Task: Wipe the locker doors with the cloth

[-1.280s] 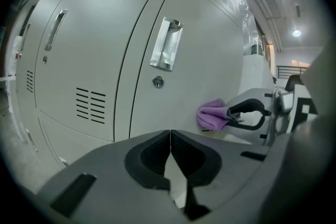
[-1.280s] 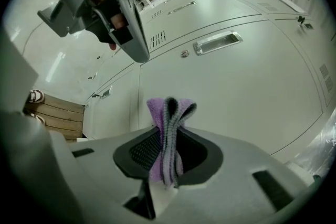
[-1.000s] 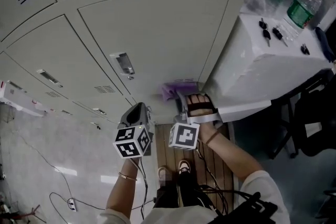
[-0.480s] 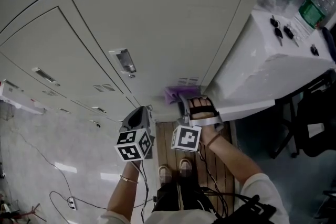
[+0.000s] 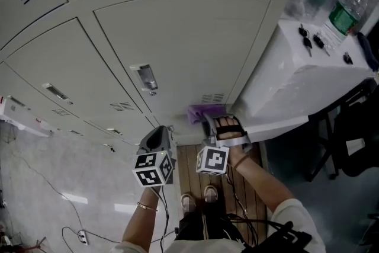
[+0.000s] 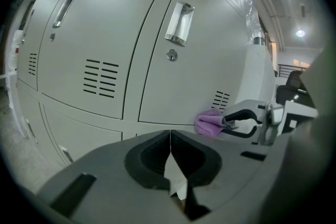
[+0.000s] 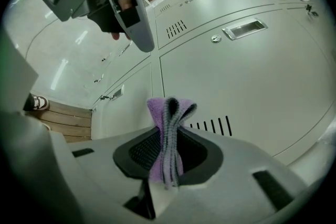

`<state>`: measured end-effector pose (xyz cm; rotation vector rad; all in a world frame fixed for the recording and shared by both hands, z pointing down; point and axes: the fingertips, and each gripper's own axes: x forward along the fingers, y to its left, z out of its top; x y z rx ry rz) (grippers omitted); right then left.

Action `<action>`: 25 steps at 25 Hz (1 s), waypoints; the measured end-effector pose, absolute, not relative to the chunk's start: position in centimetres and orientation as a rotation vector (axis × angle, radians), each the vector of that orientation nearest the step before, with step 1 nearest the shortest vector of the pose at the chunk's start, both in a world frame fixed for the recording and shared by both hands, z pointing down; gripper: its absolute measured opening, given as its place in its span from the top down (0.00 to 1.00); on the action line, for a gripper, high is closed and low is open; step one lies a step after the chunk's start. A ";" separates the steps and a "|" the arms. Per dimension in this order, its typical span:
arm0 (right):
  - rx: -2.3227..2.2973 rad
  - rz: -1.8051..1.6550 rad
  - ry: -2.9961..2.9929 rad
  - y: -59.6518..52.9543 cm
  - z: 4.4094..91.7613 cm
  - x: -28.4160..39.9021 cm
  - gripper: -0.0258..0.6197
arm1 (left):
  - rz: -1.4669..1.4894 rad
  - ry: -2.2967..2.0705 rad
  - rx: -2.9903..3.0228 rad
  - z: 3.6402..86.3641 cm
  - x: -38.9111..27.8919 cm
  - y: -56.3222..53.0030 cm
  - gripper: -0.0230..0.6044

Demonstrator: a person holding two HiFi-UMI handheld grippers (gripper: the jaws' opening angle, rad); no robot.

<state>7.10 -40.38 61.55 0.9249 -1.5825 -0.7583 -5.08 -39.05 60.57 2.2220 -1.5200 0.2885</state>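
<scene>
A folded purple cloth (image 7: 167, 134) is clamped in my right gripper (image 7: 169, 150), which is shut on it. In the head view the cloth (image 5: 201, 112) lies against the lower right corner of a pale grey locker door (image 5: 183, 44), just below its vent slots (image 5: 212, 98), with the right gripper (image 5: 207, 120) behind it. The left gripper view shows the same cloth (image 6: 209, 122) at that door's bottom edge. My left gripper (image 5: 159, 134) hangs shut and empty to the left, off the doors; its jaws (image 6: 170, 155) meet with nothing between them.
The door has a recessed handle (image 5: 145, 76) with a keyhole below. More locker doors (image 5: 53, 68) run to the left. A white table (image 5: 296, 77) with bottles (image 5: 346, 6) and keys stands close on the right. Cables (image 5: 35, 178) lie on the pale floor below.
The right gripper and cloth have slid a little right and down along the door's lower edge, toward the corner by the vent. The left gripper has stayed shut, drifting slightly.
</scene>
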 end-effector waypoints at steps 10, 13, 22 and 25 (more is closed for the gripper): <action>1.233 -0.486 -1.898 -37.2 54.6 5.4 0.83 | 0.211 -1.526 2.269 55.4 -5.7 -37.8 0.95; 1.363 -0.381 -2.021 -36.6 51.0 4.9 0.83 | 0.177 -1.532 2.310 52.7 -5.8 -37.4 0.95; 1.642 -0.173 -2.262 -35.2 41.7 5.5 0.83 | 0.067 -1.599 2.424 44.5 -5.3 -35.5 0.95; 1.697 -0.149 -2.335 -34.5 39.3 6.0 0.83 | 0.034 -1.634 2.419 42.7 -5.1 -35.1 0.95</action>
